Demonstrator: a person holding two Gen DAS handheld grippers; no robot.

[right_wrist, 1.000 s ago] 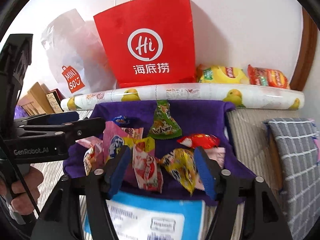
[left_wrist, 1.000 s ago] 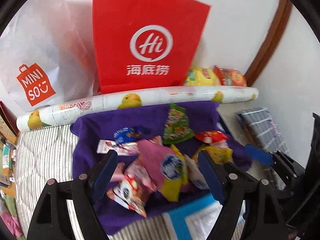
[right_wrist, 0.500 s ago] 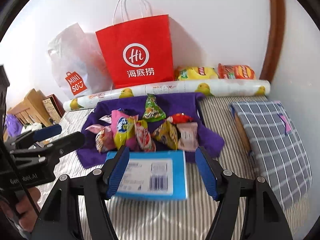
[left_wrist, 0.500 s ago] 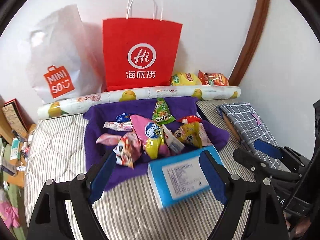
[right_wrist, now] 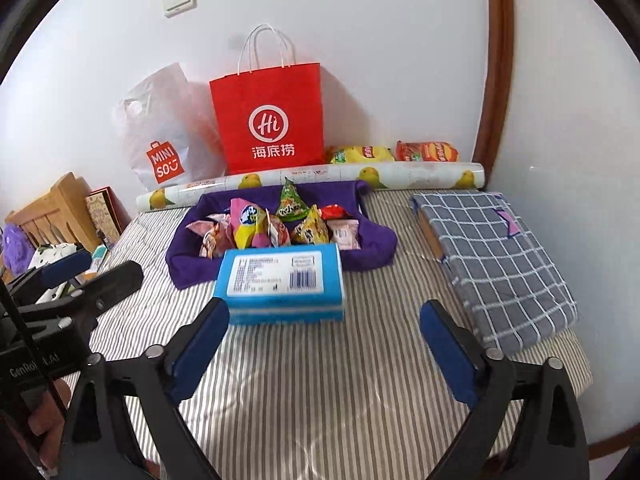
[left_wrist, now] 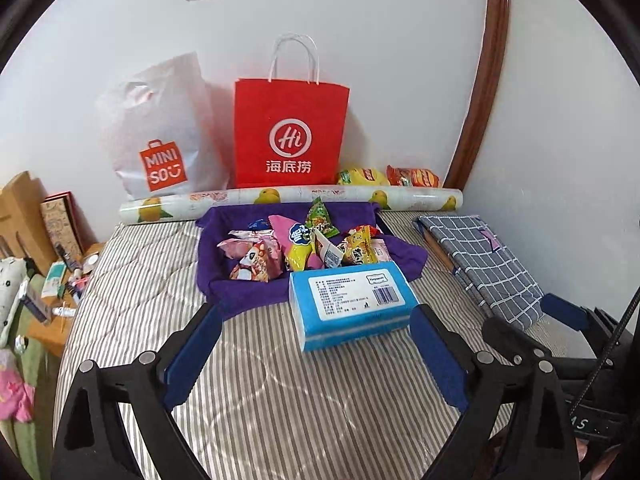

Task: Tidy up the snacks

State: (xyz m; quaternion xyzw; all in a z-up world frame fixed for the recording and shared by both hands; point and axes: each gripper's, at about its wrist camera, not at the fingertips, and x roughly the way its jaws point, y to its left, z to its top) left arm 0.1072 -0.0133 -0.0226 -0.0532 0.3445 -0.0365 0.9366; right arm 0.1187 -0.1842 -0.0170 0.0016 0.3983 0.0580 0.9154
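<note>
Pulled back from the snacks (left_wrist: 304,244), heaped on the purple cloth (left_wrist: 404,258) at the far middle of the bed (left_wrist: 280,400), blue box (left_wrist: 352,300) just near of them. Left gripper (left_wrist: 316,344) and right gripper (right_wrist: 324,340) spreading wider, fingers empty. Looks like sorting finished or paused.

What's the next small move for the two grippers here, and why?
Probably bring the right gripper forward and down toward the snack packets on the purple cloth. Both sets of jaws are opening with nothing between them, the left gripper likewise, and both hang short of the blue tissue pack in front of the loose, unsorted pile.
</note>
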